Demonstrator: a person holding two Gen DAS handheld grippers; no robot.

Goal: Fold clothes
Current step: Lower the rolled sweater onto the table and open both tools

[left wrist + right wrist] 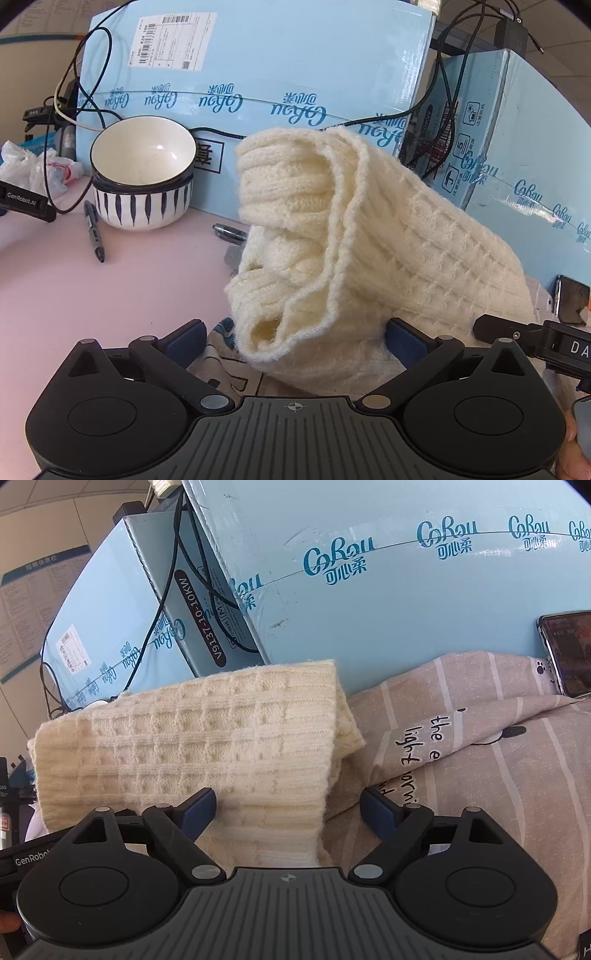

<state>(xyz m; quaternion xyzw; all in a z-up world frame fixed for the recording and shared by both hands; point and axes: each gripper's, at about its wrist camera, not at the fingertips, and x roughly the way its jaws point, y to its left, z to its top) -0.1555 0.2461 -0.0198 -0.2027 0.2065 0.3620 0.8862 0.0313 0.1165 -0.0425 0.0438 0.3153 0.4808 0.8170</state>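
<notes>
A cream knitted sweater (369, 236) lies folded in a thick bundle, its open folded edges facing my left gripper (295, 339). The left gripper is open, its blue pads on either side of the bundle's near end. In the right wrist view the same sweater (207, 746) lies on a pink striped printed cloth (480, 760). My right gripper (288, 808) is open, its left pad (199, 806) over the sweater and its right pad over the cloth beside the sweater's edge. Part of the right gripper shows at the right edge of the left wrist view (535, 343).
Light blue cardboard boxes (258, 74) stand close behind the sweater, with black cables draped over them. A white bowl with dark stripes (142, 173), a black marker (94, 230) and a second pen (229, 232) lie on the pink table. A phone (569, 653) leans against a box at right.
</notes>
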